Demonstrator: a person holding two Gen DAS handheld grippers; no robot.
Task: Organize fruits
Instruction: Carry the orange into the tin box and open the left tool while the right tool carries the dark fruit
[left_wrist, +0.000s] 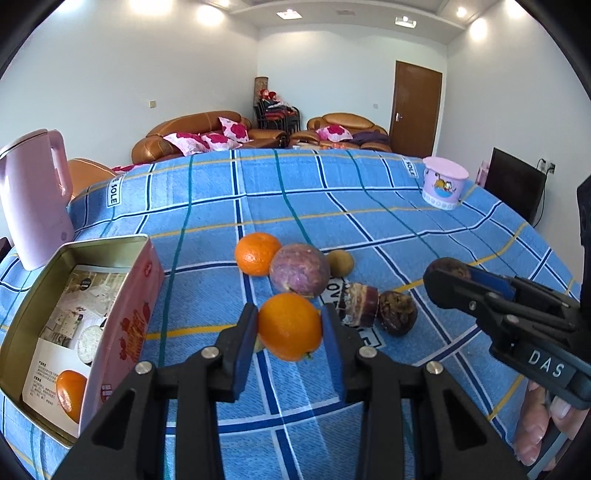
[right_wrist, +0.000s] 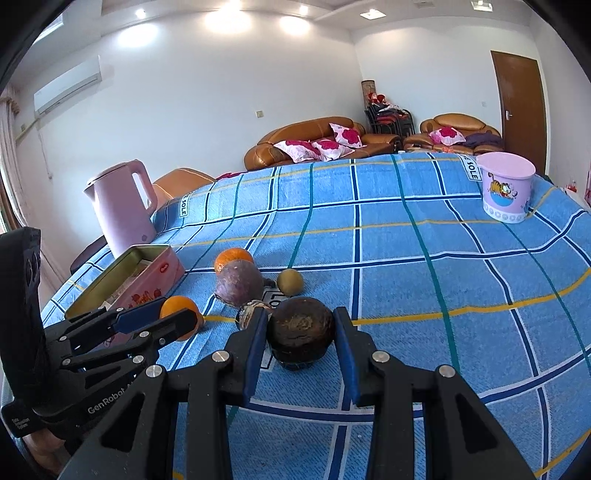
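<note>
**Gripping two fruits at once, with the tin waiting on the left**

Holding an orange (left_wrist: 290, 326) between the blue pads of your left gripper (left_wrist: 290, 328), you have the fingers closed to the fruit's width, both pads touching its sides. It appears lifted just clear of the blue checked cloth (left_wrist: 406, 229), though the view does not settle that. Your right gripper (right_wrist: 301, 338) brackets a dark brown, rough-skinned fruit (right_wrist: 300, 332), probably a mangosteen; the pads sit against or just beside its flanks, and the fruit looks to rest on the cloth, so whether the grasp is firm is hard to say.

Just beyond, a cut dark fruit (left_wrist: 358, 303) and another dark round one (left_wrist: 398, 312) lie side by side. Behind them a purple passion fruit (left_wrist: 299, 270) touches a second orange (left_wrist: 257, 253), with a small greenish-brown fruit (left_wrist: 340, 263) just beside them.

The open pink tin (left_wrist: 125, 317) stands to the left, one orange (left_wrist: 70, 394) already inside on its paper lining. My judgement: the step in hand is pick-up, and the next move calls for swinging your left load over the tin's near wall, lowering it, then parting the fingers.

Far off stand a pink kettle (left_wrist: 33, 199) and a lidded pink tub (left_wrist: 443, 184).
</note>
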